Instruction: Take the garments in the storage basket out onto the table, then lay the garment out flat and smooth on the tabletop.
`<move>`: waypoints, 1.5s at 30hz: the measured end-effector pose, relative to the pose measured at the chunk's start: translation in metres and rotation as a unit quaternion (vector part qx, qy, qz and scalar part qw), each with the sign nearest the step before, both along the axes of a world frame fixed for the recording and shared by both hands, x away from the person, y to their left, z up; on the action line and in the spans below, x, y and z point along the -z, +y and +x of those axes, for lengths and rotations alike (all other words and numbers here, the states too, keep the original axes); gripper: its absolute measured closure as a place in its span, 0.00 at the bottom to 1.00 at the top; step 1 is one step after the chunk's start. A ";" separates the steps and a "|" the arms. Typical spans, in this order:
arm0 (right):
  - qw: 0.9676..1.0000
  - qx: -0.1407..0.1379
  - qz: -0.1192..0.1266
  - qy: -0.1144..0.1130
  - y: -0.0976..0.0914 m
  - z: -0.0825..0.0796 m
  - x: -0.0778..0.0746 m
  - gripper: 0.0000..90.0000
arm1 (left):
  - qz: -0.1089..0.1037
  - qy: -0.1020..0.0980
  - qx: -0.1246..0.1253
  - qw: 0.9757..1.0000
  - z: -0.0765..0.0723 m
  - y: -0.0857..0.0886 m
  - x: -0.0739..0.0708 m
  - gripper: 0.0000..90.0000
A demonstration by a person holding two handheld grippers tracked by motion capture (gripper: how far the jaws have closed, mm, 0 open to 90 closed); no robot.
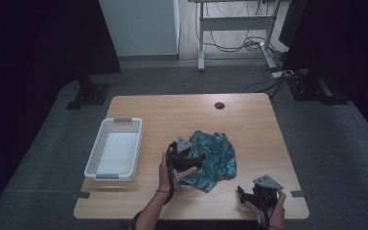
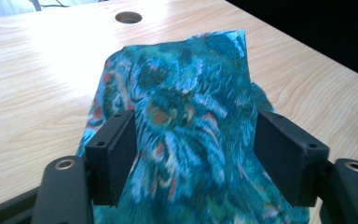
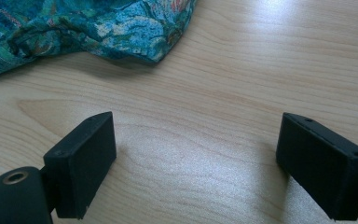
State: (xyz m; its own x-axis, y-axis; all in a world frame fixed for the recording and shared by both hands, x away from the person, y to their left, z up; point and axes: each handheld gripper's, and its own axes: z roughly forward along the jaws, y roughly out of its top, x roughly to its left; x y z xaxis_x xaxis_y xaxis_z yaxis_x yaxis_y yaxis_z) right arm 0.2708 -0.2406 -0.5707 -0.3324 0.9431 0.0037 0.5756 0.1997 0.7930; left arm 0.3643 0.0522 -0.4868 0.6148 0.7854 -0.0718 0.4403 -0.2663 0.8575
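On the light wooden table (image 1: 249,120) there is one crumpled teal patterned cloth (image 1: 213,155) and one white plastic basket (image 1: 115,148). Two black handheld grippers, left (image 1: 191,160) and right (image 1: 245,195), are there too.

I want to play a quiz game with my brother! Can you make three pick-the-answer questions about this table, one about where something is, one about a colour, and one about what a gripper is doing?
1. Where is the white plastic basket?
A. at the table's left side
B. on the floor
C. on top of the cloth

2. What colour is the crumpled patterned cloth?
A. plain yellow
B. mostly teal-blue
C. black

3. How is the left gripper?
A. open, with the cloth between its jaws
C. squeezed shut on a cup
B. holding the basket

Answers: 1 A, the basket sits left of the cloth on the wooden table. 2 B, teal with small reddish bits. 3 A, both jaws stand apart at the cloth's sides.
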 end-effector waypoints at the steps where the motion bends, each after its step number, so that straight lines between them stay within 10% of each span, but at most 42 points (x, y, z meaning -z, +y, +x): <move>1: 1.000 0.000 0.000 0.000 0.000 0.000 0.000 0.13 | -0.001 0.000 -0.001 1.000 -0.002 0.002 0.000 0.33; 30: 1.000 0.002 -0.003 -0.006 0.001 -0.002 0.000 0.13 | 0.027 0.007 -0.001 1.000 -0.073 0.073 0.050 0.30; 45: 1.000 -0.001 0.000 -0.003 0.001 -0.001 0.000 0.13 | 0.054 0.012 -0.025 0.998 -0.081 0.088 0.057 0.30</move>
